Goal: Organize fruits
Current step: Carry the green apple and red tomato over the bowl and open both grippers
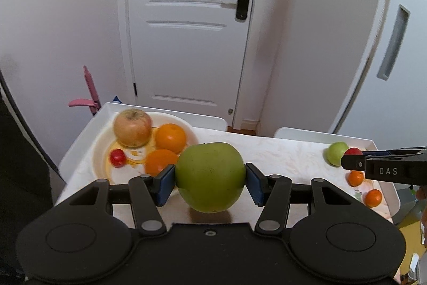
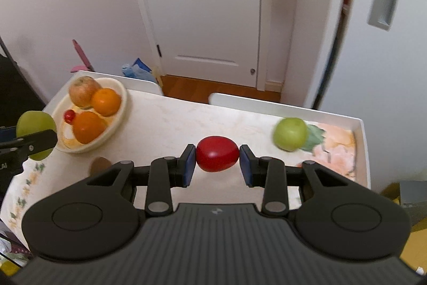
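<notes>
Left tongs point(image 1: 210, 179) — clamped on green apple point(image 1: 210, 180) | right tongs point(image 2: 217, 160) — gripping red tomato point(image 2: 217, 153) | bowl point(image 2: 117, 122) of fruit at desk point(image 2: 173, 124) far-left | second green apple point(image 2: 290, 133) far-right

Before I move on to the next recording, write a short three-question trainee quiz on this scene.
1. True or false: the left gripper holds a green apple.
2. What does the right gripper hold? A) orange B) red tomato C) nothing
3. How many oranges lie in the bowl?

Key: 1 true. 2 B. 3 two, beside a reddish apple and a small red fruit.
</notes>
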The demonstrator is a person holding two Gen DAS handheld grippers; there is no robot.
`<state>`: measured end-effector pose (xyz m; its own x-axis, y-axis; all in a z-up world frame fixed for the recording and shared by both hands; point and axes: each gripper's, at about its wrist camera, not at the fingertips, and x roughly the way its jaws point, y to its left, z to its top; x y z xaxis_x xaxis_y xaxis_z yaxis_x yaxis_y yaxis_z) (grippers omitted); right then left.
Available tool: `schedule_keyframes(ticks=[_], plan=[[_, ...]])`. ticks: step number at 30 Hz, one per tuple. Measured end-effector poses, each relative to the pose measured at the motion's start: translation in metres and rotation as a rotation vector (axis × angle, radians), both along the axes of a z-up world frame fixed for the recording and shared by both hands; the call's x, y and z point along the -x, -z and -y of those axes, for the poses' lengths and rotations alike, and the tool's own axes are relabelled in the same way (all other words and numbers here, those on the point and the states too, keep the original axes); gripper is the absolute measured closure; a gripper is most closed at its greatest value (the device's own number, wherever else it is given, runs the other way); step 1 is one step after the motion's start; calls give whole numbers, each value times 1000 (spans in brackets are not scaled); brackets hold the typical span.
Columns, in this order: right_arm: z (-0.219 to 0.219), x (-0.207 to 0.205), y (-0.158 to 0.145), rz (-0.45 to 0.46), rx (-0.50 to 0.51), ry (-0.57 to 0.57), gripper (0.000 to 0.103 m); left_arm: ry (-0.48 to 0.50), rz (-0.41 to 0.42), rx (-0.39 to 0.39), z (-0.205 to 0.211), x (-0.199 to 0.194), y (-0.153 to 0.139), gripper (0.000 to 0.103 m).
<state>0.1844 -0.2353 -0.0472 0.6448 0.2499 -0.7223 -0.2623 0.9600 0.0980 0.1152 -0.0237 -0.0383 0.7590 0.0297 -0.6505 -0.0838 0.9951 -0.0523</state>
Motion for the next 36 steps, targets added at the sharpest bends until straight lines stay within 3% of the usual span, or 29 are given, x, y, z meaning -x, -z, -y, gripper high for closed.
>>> schedule_keyframes(ticks=[10,20,36], plan=[[-72,-1,-2,-1,-12,-21,53,-5,-10,-10,-64,-5,3,43],[-124,-10,12,-24,12,-6,53,37,-64,-19,-115,-29,34,43],[-175,-41,44,-66,4,36,53,181,-170,-44,-137,-79,87,43]])
